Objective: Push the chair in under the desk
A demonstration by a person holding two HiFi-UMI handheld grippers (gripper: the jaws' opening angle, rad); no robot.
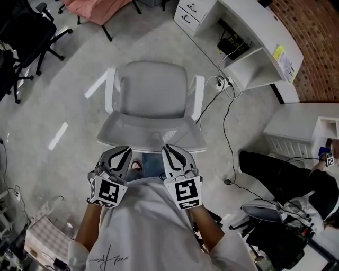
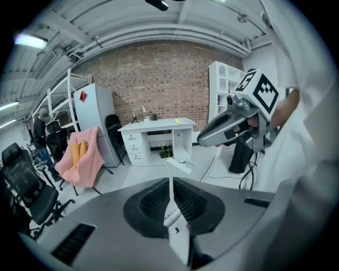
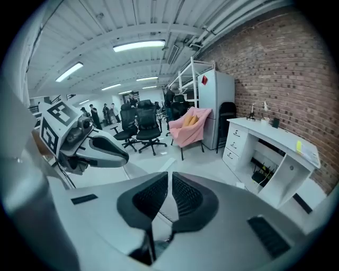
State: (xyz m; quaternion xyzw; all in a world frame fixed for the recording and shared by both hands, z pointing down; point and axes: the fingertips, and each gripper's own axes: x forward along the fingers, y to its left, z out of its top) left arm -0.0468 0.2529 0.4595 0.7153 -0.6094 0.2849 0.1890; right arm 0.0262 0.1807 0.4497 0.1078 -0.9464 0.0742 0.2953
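A grey office chair (image 1: 152,95) with white armrests stands on the floor in the head view's middle, its backrest (image 1: 151,136) toward me. The white desk (image 1: 254,37) is at the upper right, its opening facing the chair. My left gripper (image 1: 126,152) and right gripper (image 1: 167,150) hover side by side just at the backrest's top edge, both shut with nothing held. In the left gripper view the shut jaws point at the desk (image 2: 157,133), with the right gripper (image 2: 233,126) alongside. The right gripper view shows the left gripper (image 3: 90,145) and the desk (image 3: 278,151).
Cables and a power strip (image 1: 224,83) lie on the floor between chair and desk. Black office chairs (image 1: 26,37) stand at the upper left, a pink-draped chair (image 1: 98,8) at the top. A person in black (image 1: 288,177) sits at the right beside a white cabinet (image 1: 296,129).
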